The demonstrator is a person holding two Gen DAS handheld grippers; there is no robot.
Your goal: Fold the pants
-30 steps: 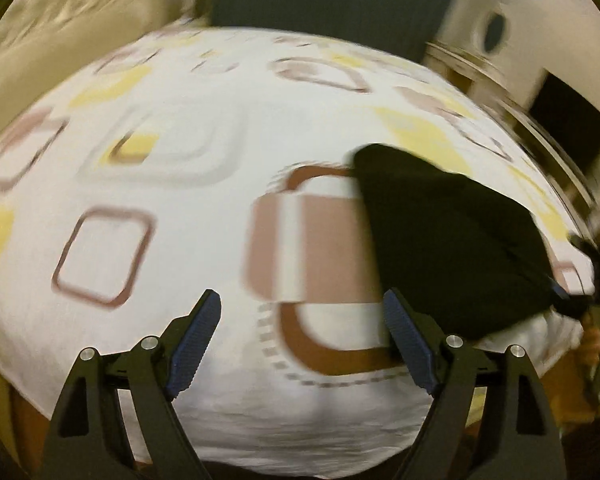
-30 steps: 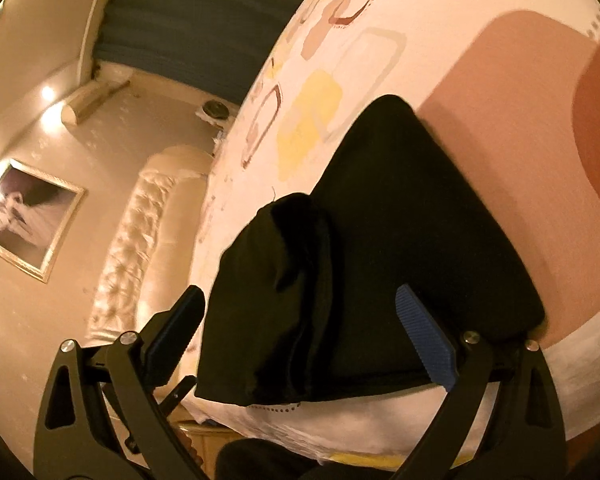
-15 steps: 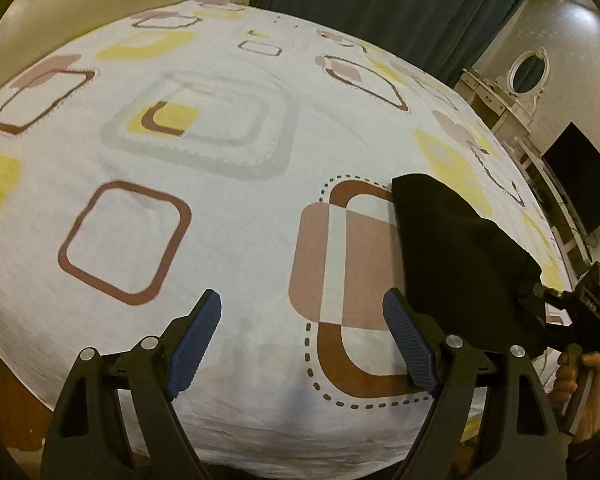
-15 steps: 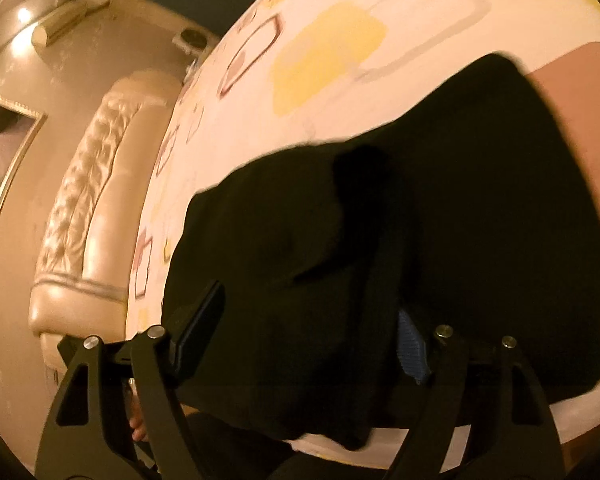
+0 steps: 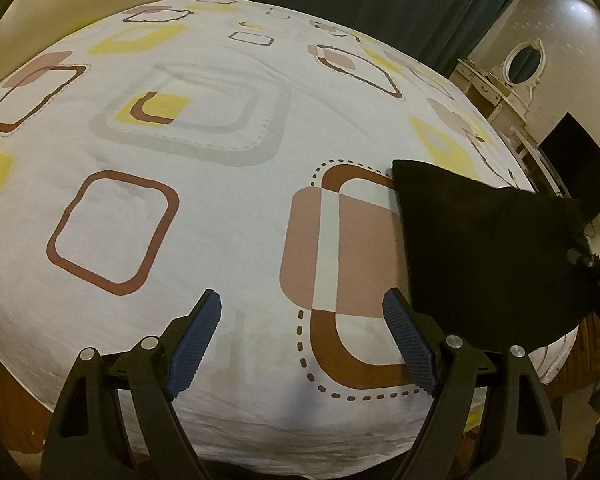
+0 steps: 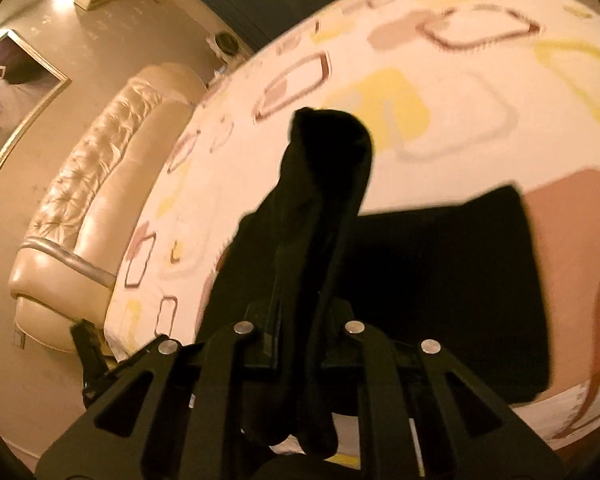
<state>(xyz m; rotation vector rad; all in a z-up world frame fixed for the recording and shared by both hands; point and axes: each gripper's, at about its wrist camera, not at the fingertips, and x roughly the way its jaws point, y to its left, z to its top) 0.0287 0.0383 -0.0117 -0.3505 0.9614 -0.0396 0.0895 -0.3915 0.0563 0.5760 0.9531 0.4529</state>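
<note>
Patterned bedsheet [image 5: 220, 208], tufted headboard [image 6: 96, 160], framed picture [image 6: 16, 88]

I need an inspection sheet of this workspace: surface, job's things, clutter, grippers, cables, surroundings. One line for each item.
Surface: bed sheet, white with brown, yellow and grey squares, spread over the bed.
Job's things: black pants lie near the sheet's right edge in the left wrist view; one bunched part is lifted up.
Clutter: nothing seen on the sheet besides the pants.
Grippers: left gripper open, empty, above bare sheet; right gripper shut on the pants' raised fold.
Cables: nothing seen clearly.
Surroundings: padded headboard, framed picture, dark curtain, oval mirror, dark screen.
</note>
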